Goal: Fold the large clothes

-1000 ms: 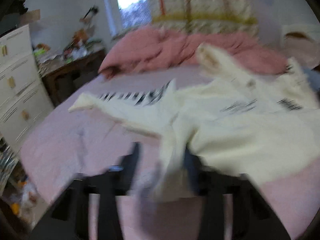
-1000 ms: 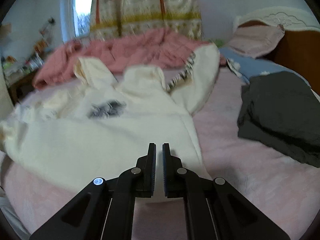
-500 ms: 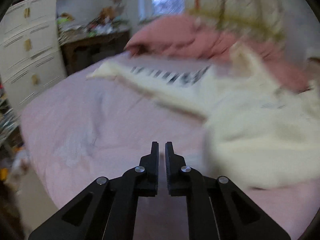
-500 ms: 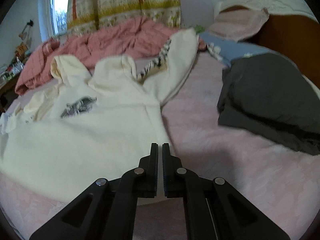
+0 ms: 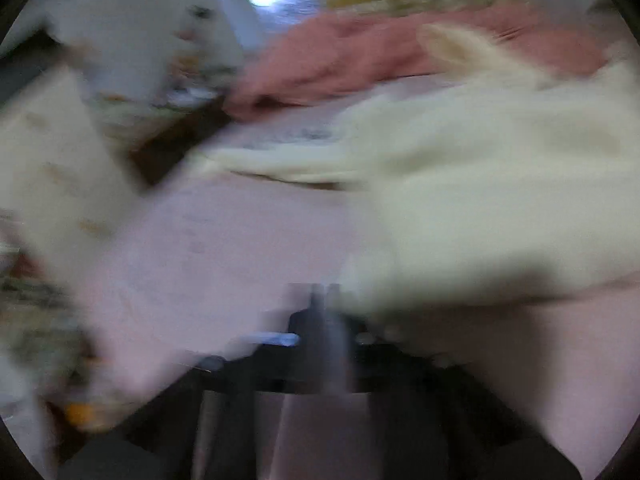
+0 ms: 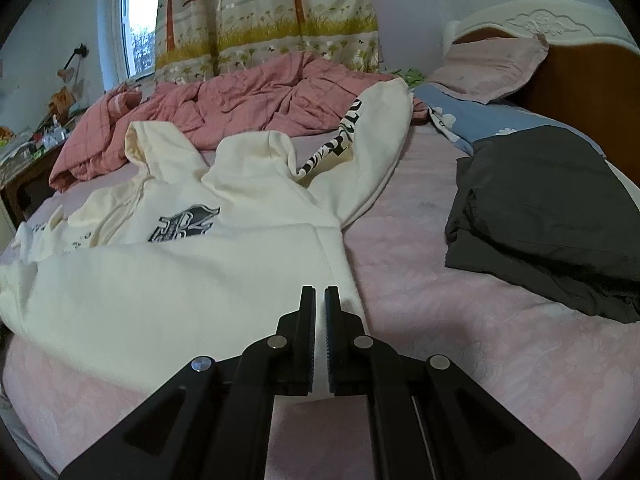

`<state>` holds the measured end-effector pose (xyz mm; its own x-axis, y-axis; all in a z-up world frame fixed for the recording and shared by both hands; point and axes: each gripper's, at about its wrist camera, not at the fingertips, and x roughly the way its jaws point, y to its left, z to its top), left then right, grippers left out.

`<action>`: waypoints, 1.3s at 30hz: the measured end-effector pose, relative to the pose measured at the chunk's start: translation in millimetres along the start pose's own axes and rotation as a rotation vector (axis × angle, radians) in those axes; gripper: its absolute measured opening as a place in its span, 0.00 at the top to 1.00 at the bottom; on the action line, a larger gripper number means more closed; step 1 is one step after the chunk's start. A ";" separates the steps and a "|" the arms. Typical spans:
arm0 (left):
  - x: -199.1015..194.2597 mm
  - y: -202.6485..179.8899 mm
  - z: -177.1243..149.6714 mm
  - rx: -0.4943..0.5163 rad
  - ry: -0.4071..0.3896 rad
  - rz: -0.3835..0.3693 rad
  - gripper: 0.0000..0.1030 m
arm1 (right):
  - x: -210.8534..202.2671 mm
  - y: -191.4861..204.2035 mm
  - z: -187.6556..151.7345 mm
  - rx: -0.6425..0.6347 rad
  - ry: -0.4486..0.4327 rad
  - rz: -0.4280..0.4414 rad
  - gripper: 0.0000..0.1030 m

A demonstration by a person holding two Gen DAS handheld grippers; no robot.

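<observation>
Lying flat: one hoodie (image 6: 192,264) | one dark garment (image 6: 540,216) | both claws pressed together, empty

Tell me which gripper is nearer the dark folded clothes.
Right. The right gripper has the dark folded clothes just off to its right; the left gripper's view doesn't show them.

The left wrist view is heavily motion-blurred; the right wrist view is sharp. Soft daylight is admitted through the window (image 6: 134,40); fisheye edges are darkened.

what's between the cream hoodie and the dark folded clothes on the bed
Only bare pink bedsheet lies between the cream hoodie and the dark folded clothes, seen in the right wrist view.
</observation>
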<state>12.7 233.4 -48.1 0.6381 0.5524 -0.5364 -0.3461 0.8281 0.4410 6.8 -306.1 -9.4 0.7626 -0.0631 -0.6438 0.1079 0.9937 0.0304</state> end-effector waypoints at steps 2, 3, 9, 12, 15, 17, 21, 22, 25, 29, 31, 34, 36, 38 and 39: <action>16.0 36.3 7.7 -0.125 0.020 0.074 1.00 | 3.5 1.0 -2.3 -0.014 0.013 -0.016 0.95; 22.2 54.8 9.3 -0.170 0.036 0.044 1.00 | 4.2 0.3 -2.9 -0.016 0.014 -0.023 0.95; -10.9 91.2 -0.6 -0.196 -0.055 -0.156 1.00 | -6.7 1.3 3.8 0.021 -0.040 0.006 0.95; -29.2 82.9 0.3 -0.209 -0.074 -0.261 1.00 | -9.0 8.6 4.2 0.035 -0.042 0.019 0.95; -48.1 56.3 15.9 -0.219 -0.102 -0.359 1.00 | -11.8 17.7 0.5 0.035 -0.033 0.017 0.95; -56.4 38.6 32.4 -0.208 -0.123 -0.414 1.00 | -17.8 22.4 -3.2 0.047 -0.033 0.030 0.95; -69.6 1.3 60.1 -0.150 -0.146 -0.484 1.00 | -29.3 34.0 -5.2 0.040 -0.062 0.041 0.95; -70.8 -9.1 67.5 -0.138 -0.146 -0.506 1.00 | -30.5 36.1 -4.4 0.035 -0.069 0.044 0.95; -68.3 -31.9 84.3 -0.128 -0.136 -0.545 1.00 | -31.1 43.6 1.5 0.014 -0.093 0.046 0.95; -41.1 -56.7 95.8 -0.139 -0.050 -0.541 0.99 | -13.1 55.0 17.4 -0.015 -0.050 0.107 0.95; -21.5 -60.8 94.3 -0.133 -0.011 -0.510 0.99 | 6.0 63.1 24.0 -0.052 -0.002 0.096 0.95; 12.9 -64.4 90.3 -0.140 0.075 -0.476 0.97 | 53.8 66.2 25.5 -0.063 0.146 0.026 0.95; 28.3 -68.2 86.8 -0.140 0.114 -0.484 0.97 | 79.0 59.2 24.4 -0.058 0.195 -0.018 0.96; 33.4 -74.2 84.7 -0.121 0.126 -0.471 0.97 | 86.6 52.6 29.7 -0.039 0.190 -0.009 0.96; 32.4 -76.2 84.4 -0.112 0.125 -0.460 0.97 | 89.8 47.9 32.3 -0.017 0.189 -0.008 0.96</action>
<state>117.8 180.2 -38.4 0.6568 0.1288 -0.7430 -0.1244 0.9903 0.0616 101.0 -267.2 -41.0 0.6285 -0.0541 -0.7759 0.1015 0.9948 0.0129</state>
